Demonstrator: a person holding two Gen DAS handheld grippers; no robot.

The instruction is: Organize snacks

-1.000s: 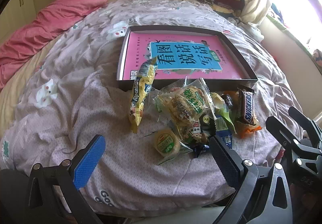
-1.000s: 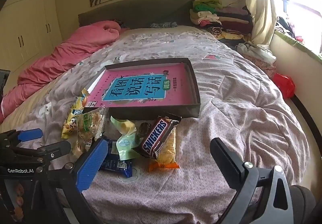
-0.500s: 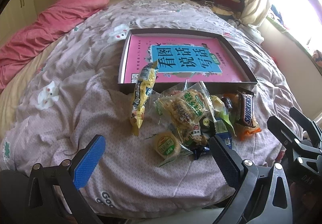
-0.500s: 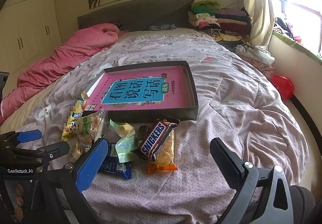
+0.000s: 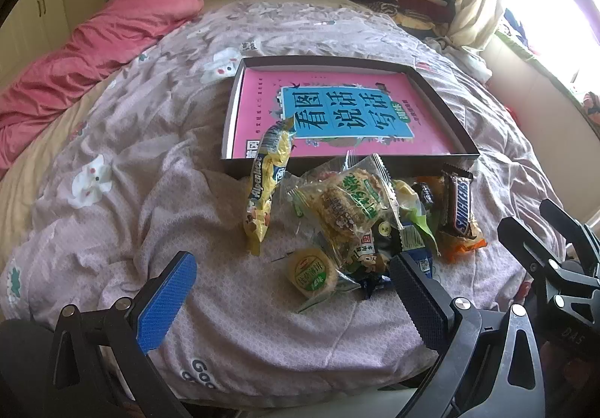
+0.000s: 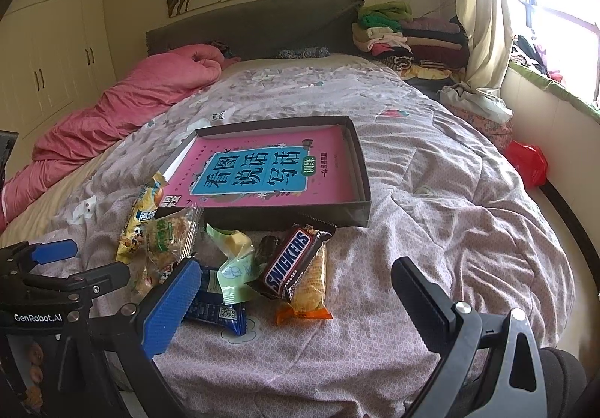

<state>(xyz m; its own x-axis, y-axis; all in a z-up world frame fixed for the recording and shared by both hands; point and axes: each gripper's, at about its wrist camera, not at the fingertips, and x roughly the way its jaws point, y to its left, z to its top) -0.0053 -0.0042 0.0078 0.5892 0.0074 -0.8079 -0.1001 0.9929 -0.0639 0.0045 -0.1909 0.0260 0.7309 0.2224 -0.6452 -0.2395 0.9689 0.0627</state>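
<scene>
- From the left wrist: finds the left tool (image 5: 289,266) spread wide and empty, hanging above the near edge of the bed (image 5: 150,193), short of the snack heap.
- Shows the heap on the quilt just in front of the dark box (image 5: 448,121): yellow candy bag (image 5: 268,189) leaning on the box's front wall, cracker pack (image 5: 348,204) beside it, round cake (image 5: 311,273) nearest the tool, chocolate bar (image 5: 457,204) at the far right.
- Shows only a pink book (image 5: 337,114) lying inside the box; no snack in it yet.
- Compared with a moment ago, reveals only a small lift and tilt of the view; no snack shifted, nothing gripped.
- From the right wrist: finds the right tool (image 6: 296,268) also wide and empty, hovering over the chocolate bar (image 6: 290,264), which rests across an orange-ended pack (image 6: 309,290).
- Shows a green pack (image 6: 232,253) and a blue pack (image 6: 215,311) just left of that bar, all touching or overlapping.
- Again shows slight camera drift only, with the heap as it was.
- Suggests the sorting has not really begun; probably still lining up for a first pick, with the chocolate bar or round cake the easiest reach.
</scene>
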